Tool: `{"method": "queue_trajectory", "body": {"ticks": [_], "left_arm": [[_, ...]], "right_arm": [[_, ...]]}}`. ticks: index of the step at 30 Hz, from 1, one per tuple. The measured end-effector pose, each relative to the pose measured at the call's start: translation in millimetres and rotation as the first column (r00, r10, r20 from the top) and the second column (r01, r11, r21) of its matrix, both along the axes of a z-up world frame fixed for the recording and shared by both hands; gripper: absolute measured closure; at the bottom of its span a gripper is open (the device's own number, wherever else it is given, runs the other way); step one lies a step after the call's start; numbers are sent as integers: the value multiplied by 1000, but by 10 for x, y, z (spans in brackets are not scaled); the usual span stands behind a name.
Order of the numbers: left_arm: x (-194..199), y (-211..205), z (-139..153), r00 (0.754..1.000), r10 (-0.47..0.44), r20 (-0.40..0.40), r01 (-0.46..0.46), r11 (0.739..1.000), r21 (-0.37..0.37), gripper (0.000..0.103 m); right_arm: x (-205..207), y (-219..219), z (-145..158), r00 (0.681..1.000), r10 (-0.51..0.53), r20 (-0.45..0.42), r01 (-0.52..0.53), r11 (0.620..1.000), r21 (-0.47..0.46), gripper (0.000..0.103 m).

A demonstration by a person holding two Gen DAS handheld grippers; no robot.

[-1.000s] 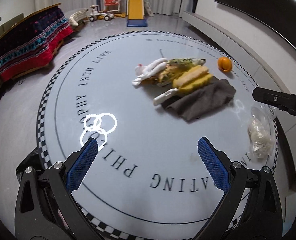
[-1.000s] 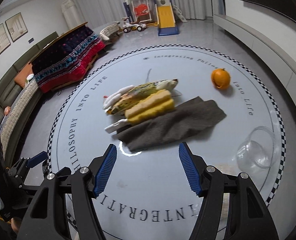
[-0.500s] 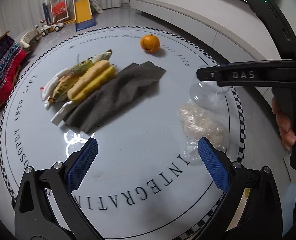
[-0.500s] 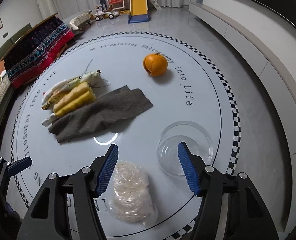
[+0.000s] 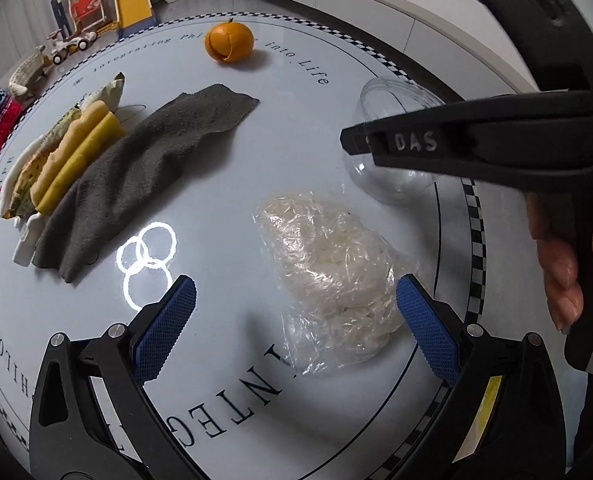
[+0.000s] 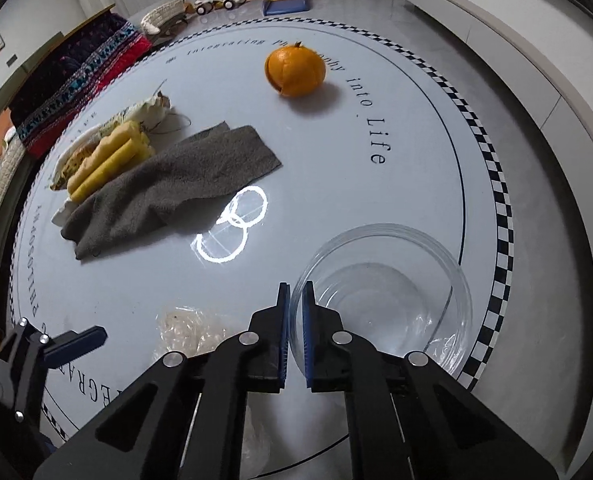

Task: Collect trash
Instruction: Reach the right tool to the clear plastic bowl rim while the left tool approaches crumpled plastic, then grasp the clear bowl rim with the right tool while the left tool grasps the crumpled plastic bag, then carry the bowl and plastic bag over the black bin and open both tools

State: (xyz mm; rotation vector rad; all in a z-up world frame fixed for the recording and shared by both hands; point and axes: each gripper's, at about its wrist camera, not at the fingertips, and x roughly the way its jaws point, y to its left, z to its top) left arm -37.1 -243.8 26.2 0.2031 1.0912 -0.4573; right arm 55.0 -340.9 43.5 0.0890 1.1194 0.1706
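A crumpled clear plastic bag point(image 5: 332, 268) lies on the round white table point(image 5: 256, 144), and my left gripper point(image 5: 296, 312) is open with its blue pads on either side of the bag's near end. The bag also shows in the right wrist view point(image 6: 188, 328). My right gripper point(image 6: 295, 332) is shut on the near rim of a clear glass bowl point(image 6: 380, 292). The bowl stands just beyond the bag in the left wrist view point(image 5: 392, 140). Orange peel shaped like a whole orange point(image 6: 295, 72) sits farther back.
A grey cloth point(image 6: 168, 188) lies left of centre with yellow sponge-like sticks point(image 6: 108, 160), a printed wrapper and white pieces beside it. The table edge point(image 6: 496, 240) runs close on the right. Toys and a sofa stand on the floor beyond.
Both grippers moved right and closer to the bag and bowl. My right gripper went from open to shut on the bowl's rim. My left gripper now straddles the bag.
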Motion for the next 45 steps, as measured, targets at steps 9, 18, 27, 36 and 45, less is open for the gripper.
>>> {"method": "queue_trajectory", "body": {"ticks": [9,18,27,36,45], "left_arm": [[175,-123,-177,997,37,-65,-42,997,-70,6],[185,-176,-141,995,-31,-98,13,984,-180,57],[77,283,104,1000,27,-6,-28,979,-200,59],[-12,1054,297,988,145,45,-133,969,-208,59],[-119,2095,352,945,321,57,-300,925,-234,59]], "right_arm": [[-62,-293,149,993,-109,54,102,988,117,96],[-104,-241,178,990,-133,54,128,987,96,96],[-201,182,339,994,-81,68,76,994,79,96],[-198,932,477,997,9,80,-14,998,68,96],[-273,1853,578,984,160,74,-166,984,72,96]]}}
